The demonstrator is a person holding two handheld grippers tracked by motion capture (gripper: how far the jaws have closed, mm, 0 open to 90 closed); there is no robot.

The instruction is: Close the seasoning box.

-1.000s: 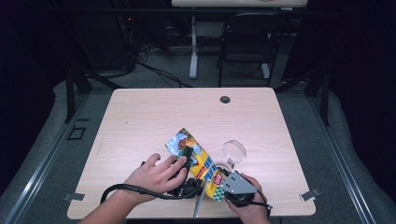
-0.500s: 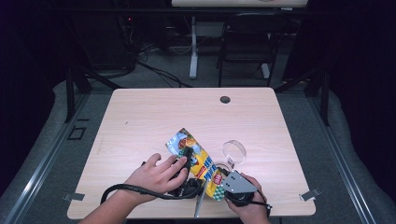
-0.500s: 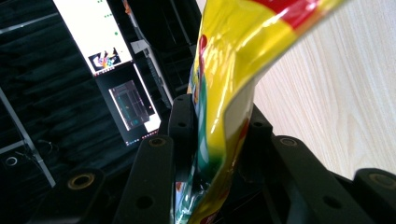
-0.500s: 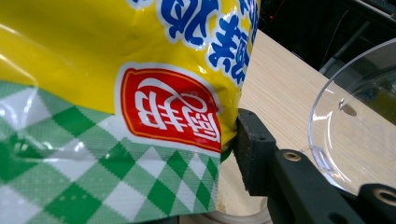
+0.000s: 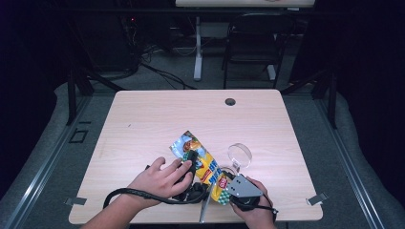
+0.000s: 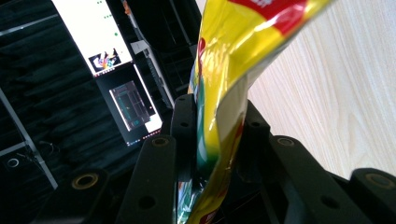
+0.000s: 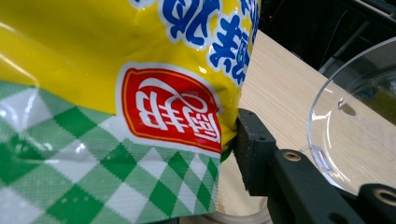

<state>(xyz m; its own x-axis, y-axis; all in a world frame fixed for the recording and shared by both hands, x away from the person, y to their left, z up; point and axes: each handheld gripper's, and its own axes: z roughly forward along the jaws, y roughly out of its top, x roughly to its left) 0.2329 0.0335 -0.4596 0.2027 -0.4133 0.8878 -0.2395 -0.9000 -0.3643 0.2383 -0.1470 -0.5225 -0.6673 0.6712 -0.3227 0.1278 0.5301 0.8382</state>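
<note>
A yellow snack bag (image 5: 200, 160) with a green checked end and a red logo lies slanted at the table's near edge, between my two grippers. My left gripper (image 5: 191, 164), under the person's left hand, has the bag (image 6: 224, 93) running up between its black fingers (image 6: 184, 121). Its jaws have just been closing, and both pads press the foil. My right gripper (image 5: 224, 183), topped by a grey plate, holds the bag's checked end (image 7: 93, 186). One black finger (image 7: 252, 149) presses the bag's edge there, while the bag hides the other.
A clear plastic bowl (image 5: 239, 155) stands just right of the bag, close beside my right gripper (image 7: 355, 130). A thin grey strip (image 5: 204, 210) lies at the table's front edge. The wooden table (image 5: 191, 114) has a cable hole (image 5: 230, 101) at the back. A chair (image 5: 253, 43) stands beyond it.
</note>
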